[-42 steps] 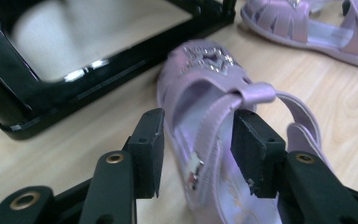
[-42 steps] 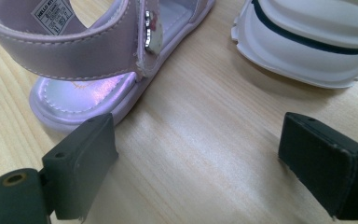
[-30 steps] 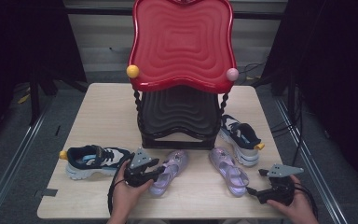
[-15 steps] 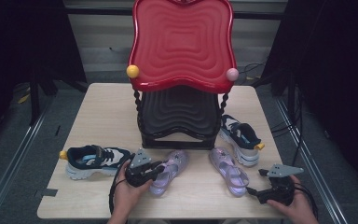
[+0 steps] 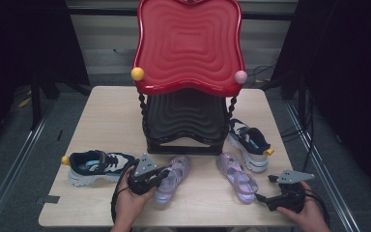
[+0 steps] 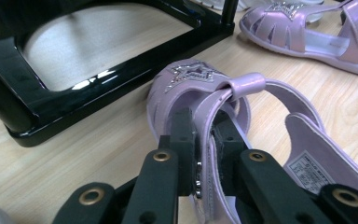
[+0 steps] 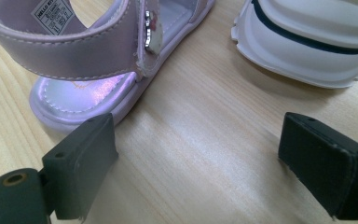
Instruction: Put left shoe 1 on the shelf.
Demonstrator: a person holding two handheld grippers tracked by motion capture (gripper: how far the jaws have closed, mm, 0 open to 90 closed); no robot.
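Left purple sandal (image 5: 171, 177) lying on the near part of the wooden table (image 5: 111, 121), just in front of the black base of the two-tier rack (image 5: 186, 118), toe toward the rack. Left gripper (image 5: 159, 177) clenched on its side strap (image 6: 209, 135), one black jaw outside the strap and one inside, having just been closing with the strap between them; sole flat on the wood. Matching right purple sandal (image 5: 236, 176) a little to the right, apart from the first, heel toward the near edge. Right gripper (image 5: 269, 179) low at the near right corner, jaws spread wide and grasping nothing, its heel strap (image 7: 98, 56) just beyond them and bare wood between. Navy sneaker (image 5: 96, 166) at the left, close beside the left hand (image 5: 128, 205). Second navy sneaker (image 5: 249, 142) at the right of the rack, white sole (image 7: 307, 51) near the right sandal. Red wavy tray (image 5: 188, 46) on top of the rack, with a yellow knob (image 5: 137, 74) and a pink knob (image 5: 241, 77) at its near corners.
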